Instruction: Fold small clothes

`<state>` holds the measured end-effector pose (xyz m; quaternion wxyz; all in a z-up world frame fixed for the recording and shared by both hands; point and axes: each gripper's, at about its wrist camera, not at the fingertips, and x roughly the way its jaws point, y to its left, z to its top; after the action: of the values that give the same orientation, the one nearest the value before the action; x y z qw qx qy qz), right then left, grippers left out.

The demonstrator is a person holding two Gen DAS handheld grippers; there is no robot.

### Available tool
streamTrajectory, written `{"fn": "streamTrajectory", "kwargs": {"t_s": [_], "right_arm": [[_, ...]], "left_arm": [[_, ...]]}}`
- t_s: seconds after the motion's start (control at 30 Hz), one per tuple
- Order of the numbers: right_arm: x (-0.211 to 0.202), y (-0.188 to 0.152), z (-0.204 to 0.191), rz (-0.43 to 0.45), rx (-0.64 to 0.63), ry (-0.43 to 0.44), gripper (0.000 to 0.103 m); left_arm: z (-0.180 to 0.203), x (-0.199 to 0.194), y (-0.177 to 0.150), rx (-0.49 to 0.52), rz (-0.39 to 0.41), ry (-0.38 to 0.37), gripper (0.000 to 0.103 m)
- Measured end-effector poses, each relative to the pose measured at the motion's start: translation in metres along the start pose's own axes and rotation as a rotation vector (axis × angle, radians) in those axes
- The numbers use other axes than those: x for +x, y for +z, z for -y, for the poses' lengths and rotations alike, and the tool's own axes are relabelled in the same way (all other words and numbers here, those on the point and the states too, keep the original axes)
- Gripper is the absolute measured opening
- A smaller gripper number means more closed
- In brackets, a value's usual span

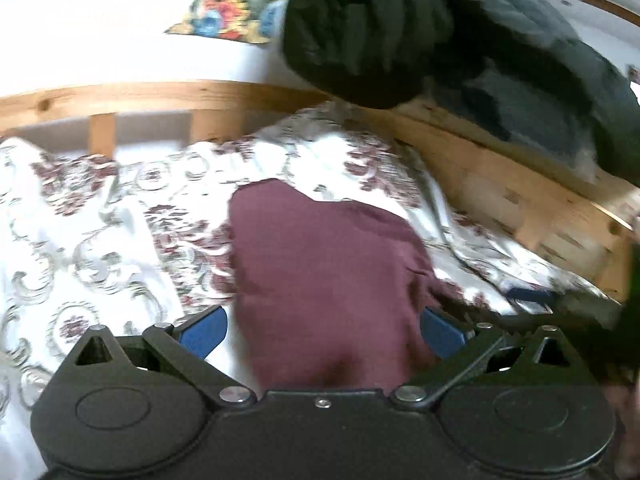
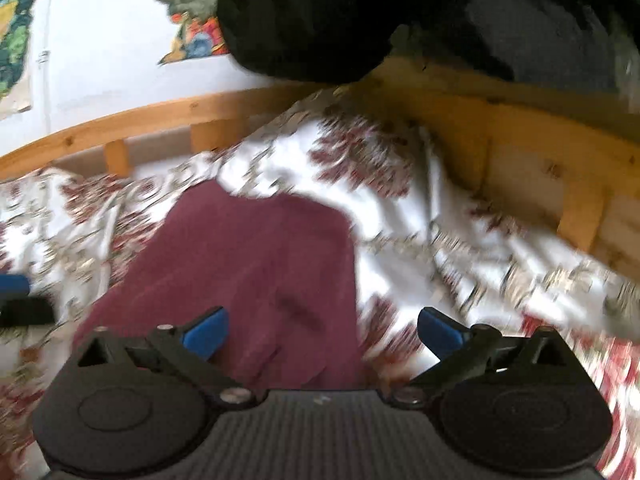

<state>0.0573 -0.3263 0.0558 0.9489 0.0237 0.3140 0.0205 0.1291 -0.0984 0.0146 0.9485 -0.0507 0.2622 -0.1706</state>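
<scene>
A maroon garment (image 1: 320, 260) lies flat on the floral bedspread (image 1: 100, 240), folded into a narrow shape that runs away from me. My left gripper (image 1: 323, 334) hovers over its near end, open, with a blue pad on either side of the cloth and nothing pinched. In the right wrist view the same garment (image 2: 248, 260) lies left of centre. My right gripper (image 2: 324, 334) is open above its near right edge, holding nothing. One blue fingertip (image 2: 14, 285) of the left gripper shows at the left edge of that view.
A wooden bed rail (image 1: 500, 184) with slats runs behind and to the right of the bedspread. Dark clothing (image 1: 400, 32) is heaped over the rail's corner. Colourful pictures (image 2: 188, 12) hang on the white wall behind.
</scene>
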Motion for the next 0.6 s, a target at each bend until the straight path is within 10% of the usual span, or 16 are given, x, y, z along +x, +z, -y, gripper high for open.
{"fn": "streamTrajectory", "kwargs": {"t_s": [0.17, 0.5, 0.6], "right_arm": [[0.004, -0.013, -0.023, -0.057, -0.084, 0.045, 0.102], [0.022, -0.015, -0.002, -0.091, -0.095, -0.184, 0.102], [0.016, -0.013, 0.007, -0.045, -0.017, -0.099, 0.102]], "left_arm": [[-0.014, 0.011, 0.001, -0.093, -0.051, 0.077, 0.102], [-0.020, 0.035, -0.015, -0.102, -0.169, 0.112, 0.102], [-0.022, 0.040, -0.019, -0.112, -0.190, 0.110, 0.102]]}}
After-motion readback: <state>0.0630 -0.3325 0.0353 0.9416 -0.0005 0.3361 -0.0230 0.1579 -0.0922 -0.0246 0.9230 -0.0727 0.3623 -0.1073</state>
